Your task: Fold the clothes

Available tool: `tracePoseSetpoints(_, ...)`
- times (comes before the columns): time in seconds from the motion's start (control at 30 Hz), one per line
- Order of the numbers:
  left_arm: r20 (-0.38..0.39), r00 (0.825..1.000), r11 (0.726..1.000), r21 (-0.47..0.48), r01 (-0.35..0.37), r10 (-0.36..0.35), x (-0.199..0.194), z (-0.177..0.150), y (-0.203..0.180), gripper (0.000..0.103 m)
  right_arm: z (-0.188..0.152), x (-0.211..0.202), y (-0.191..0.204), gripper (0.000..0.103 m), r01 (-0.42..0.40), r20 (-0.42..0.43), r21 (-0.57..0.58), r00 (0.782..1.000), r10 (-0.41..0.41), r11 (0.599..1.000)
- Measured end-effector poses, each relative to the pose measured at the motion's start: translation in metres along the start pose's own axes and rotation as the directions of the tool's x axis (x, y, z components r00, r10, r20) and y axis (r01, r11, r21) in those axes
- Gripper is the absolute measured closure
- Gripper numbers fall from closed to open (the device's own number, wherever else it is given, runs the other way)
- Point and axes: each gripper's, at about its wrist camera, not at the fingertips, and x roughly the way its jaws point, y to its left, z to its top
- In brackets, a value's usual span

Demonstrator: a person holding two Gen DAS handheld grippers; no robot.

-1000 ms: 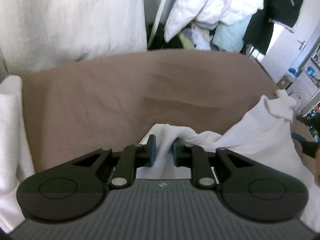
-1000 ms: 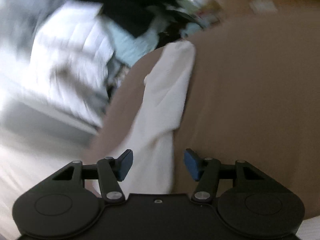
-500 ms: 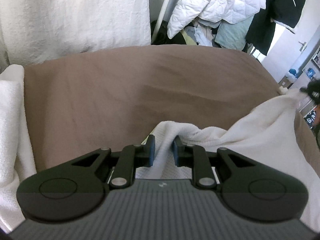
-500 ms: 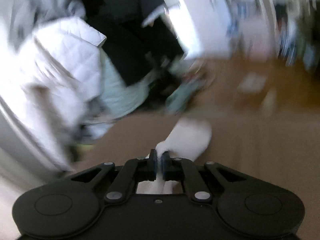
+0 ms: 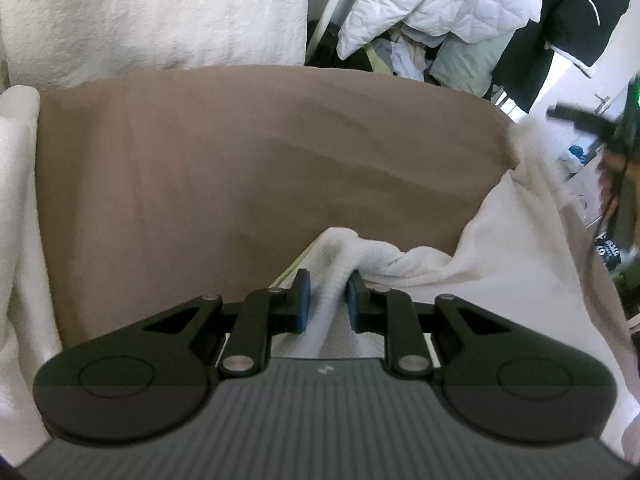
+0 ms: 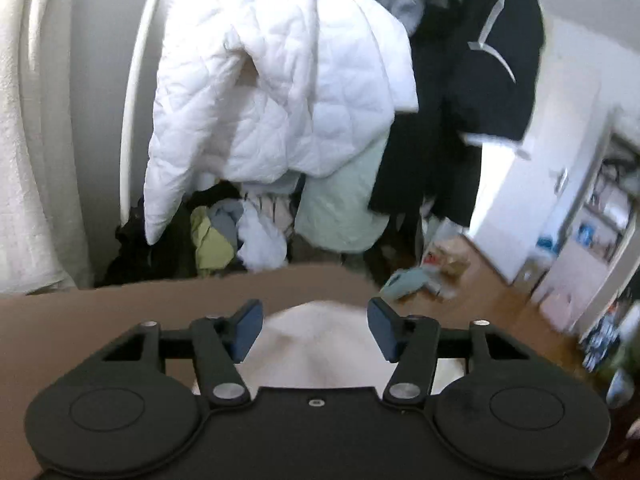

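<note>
A white knitted garment (image 5: 500,248) lies on the brown bed cover (image 5: 240,160), with one side drawn up toward the right edge of the left wrist view. My left gripper (image 5: 327,300) is shut on a bunched fold of it, and cloth fills the gap between the blue pads. In the right wrist view, my right gripper (image 6: 316,326) stands open just above a rounded end of the white garment (image 6: 316,348). Nothing is pinched between its fingers. The gripper body hides the rest of the garment there.
A white quilted jacket (image 6: 280,80) and a black jacket (image 6: 480,80) hang beyond the bed's far edge, over a pile of clothes (image 6: 240,240). A white curtain (image 5: 140,12) hangs at the back left and another white cloth (image 5: 16,200) lies on the left. Clutter lies on the wooden floor (image 6: 460,280) at right.
My right gripper, shut on the garment's end half a second ago, has opened and let it go. The left gripper keeps its hold and has hardly moved.
</note>
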Motion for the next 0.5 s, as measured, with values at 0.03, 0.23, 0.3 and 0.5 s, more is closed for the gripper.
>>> tracePoseSetpoints(0.03,-0.002,1.000,1.000,-0.005,0.001,-0.001,-0.001,0.001,0.001,0.081,-0.009,0.002,-0.005,0.040,0.013,-0.021,0.033,1.000,-0.013,0.999)
tracePoseSetpoints(0.23,0.004,1.000,1.000,-0.015,-0.004,0.004,-0.010,0.005,0.000,0.069,-0.072,-0.019,-0.069,0.037,0.096,-0.120,0.222,0.990,-0.070,0.970)
tracePoseSetpoints(0.3,0.014,1.000,1.000,-0.008,-0.010,0.010,-0.016,0.008,-0.003,0.067,-0.094,-0.029,-0.088,0.037,0.107,-0.152,0.266,0.986,-0.068,0.958)
tracePoseSetpoints(0.5,-0.007,0.998,0.998,-0.003,-0.069,0.069,-0.038,0.014,-0.015,0.046,-0.155,-0.091,-0.101,0.037,0.008,-0.171,0.334,0.984,0.053,0.942)
